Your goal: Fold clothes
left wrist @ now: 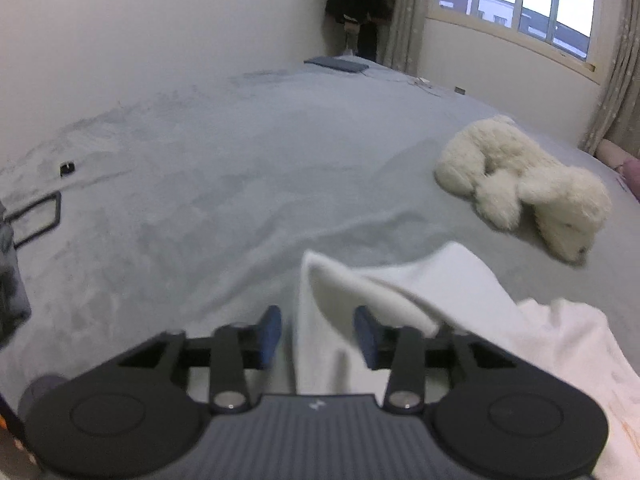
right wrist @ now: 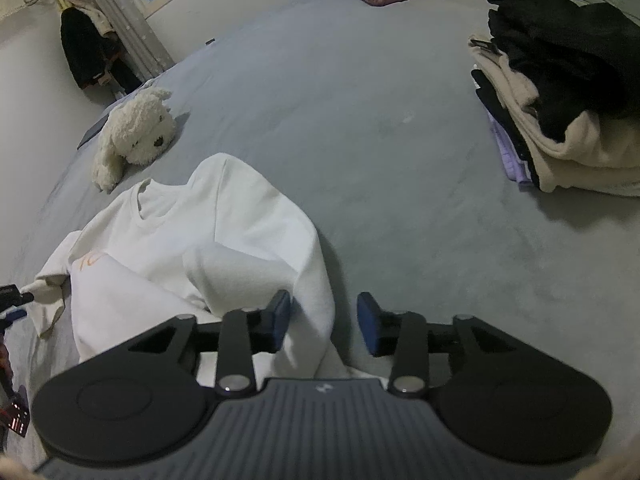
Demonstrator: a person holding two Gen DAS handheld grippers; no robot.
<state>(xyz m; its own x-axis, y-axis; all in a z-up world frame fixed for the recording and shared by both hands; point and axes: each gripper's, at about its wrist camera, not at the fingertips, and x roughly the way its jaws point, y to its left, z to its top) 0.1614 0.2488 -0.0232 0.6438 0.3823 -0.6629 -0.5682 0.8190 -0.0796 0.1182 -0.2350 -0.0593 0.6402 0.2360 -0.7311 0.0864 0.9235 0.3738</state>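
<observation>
Hovering low in the left wrist view, left gripper (left wrist: 318,334) with its fingers standing partly apart, a white sleeve cuff lying loosely between them, neither pad pressing on it. Holding nothing, by the look of it.

Sitting at bottom centre of the right wrist view, right gripper (right wrist: 324,320) likewise partly spread, a fold of the white sweatshirt (right wrist: 208,232) draping past the left pad into the gap, not pinched so far as can be told.

Lying crumpled on the grey bed (right wrist: 380,120), lower left of the right view, collar upward, sleeves bunched beneath the body.

Judging the step as flattening the garment before the first fold. Doing it well likely meaning: closing each pair of fingers on a single layer at the sleeve or hem edge, not a bunched wad; drawing the two holds apart evenly; laying the cloth flat toward the bare bed ahead.

Resting further off at middle left, a white plush dog (right wrist: 136,128), near enough to catch a flung sleeve. Standing well apart at upper right, a stack of folded clothes (right wrist: 560,92).
</observation>
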